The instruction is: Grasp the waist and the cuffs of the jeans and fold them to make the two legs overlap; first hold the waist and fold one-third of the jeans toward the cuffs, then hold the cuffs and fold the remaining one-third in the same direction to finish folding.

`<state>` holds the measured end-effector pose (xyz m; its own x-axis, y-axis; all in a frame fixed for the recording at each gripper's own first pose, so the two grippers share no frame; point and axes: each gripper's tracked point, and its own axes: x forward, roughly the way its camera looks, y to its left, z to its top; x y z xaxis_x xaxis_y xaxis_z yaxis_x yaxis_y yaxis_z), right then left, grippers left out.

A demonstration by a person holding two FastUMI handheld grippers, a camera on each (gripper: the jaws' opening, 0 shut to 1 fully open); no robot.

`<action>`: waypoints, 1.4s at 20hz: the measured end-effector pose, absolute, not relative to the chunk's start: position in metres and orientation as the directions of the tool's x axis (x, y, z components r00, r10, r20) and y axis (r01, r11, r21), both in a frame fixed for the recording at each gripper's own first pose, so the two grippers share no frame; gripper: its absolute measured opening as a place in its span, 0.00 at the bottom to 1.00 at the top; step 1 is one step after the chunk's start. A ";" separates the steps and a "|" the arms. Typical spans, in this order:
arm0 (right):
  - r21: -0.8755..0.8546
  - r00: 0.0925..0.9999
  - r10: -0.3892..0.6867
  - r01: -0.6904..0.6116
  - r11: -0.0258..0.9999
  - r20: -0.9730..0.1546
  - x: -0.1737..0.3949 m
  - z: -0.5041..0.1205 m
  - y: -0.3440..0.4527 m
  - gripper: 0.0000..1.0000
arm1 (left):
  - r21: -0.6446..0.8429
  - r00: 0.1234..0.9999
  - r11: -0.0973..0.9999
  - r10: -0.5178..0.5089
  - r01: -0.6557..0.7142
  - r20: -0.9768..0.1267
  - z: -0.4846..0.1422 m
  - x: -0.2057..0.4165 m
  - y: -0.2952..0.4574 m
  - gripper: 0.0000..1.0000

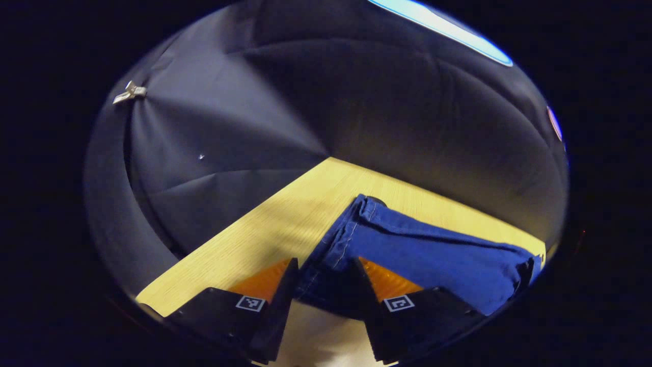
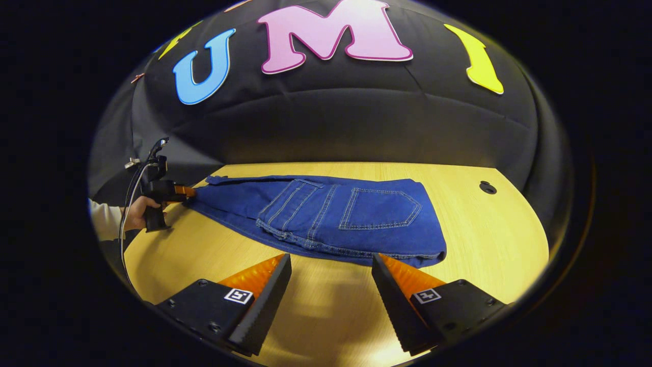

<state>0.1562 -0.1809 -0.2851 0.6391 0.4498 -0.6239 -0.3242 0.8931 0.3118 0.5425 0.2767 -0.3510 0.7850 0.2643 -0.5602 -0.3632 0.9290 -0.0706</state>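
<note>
- The jeans (image 2: 326,214) are lying flat on the wooden table (image 2: 489,239), stretched lengthwise, with the two legs already stacked one over the other and the back pockets facing up at the waist end.
- The waist end is sitting nearest the right gripper (image 2: 331,290); the cuff end is reaching away toward the table's far left corner in the right gripper view.
- The right gripper is hovering just short of the waist edge with its fingers spread wide and nothing between them.
- In the left gripper view, the left gripper (image 1: 321,288) is sitting at the cuff end, its jaws open around a bunched edge of denim (image 1: 428,250); whether the pads are pressing the cloth I cannot tell.
- A hand (image 2: 136,210) with a white sleeve is holding that gripper at the cuffs, seen far off in the right gripper view.
- Judging by this, the leg overlap looks done and the waist fold is the step now beginning.
- The next move is calling for the right gripper to advance onto the waistband, close on both layers, then carry them one-third of the way toward the cuffs.
</note>
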 end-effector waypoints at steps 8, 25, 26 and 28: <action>0.307 0.621 0.439 -0.314 0.898 -0.649 0.146 -0.296 -0.189 0.98 | -0.286 0.843 0.918 0.086 -0.274 -0.531 -0.344 0.554 0.253 0.25; 0.241 0.738 0.310 -0.203 0.949 -0.600 0.182 -0.254 -0.265 0.98 | -0.480 0.976 0.874 -0.159 0.068 -0.150 -0.130 0.536 0.078 0.06; 0.239 0.748 0.296 -0.187 0.953 -0.594 0.185 -0.250 -0.276 0.98 | -0.482 0.972 0.870 -0.194 0.107 -0.134 -0.116 0.530 0.045 0.06; 0.227 0.765 0.266 -0.160 0.961 -0.587 0.188 -0.245 -0.300 0.97 | -0.486 0.957 0.851 -0.275 0.196 -0.096 -0.095 0.520 -0.023 0.06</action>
<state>0.1882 -0.3000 -0.2454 0.7648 0.2657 -0.5869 -0.1596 0.9608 0.2269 0.5201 -0.0232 -0.0948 0.9566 -0.2752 -0.0959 0.1962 0.8514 -0.4864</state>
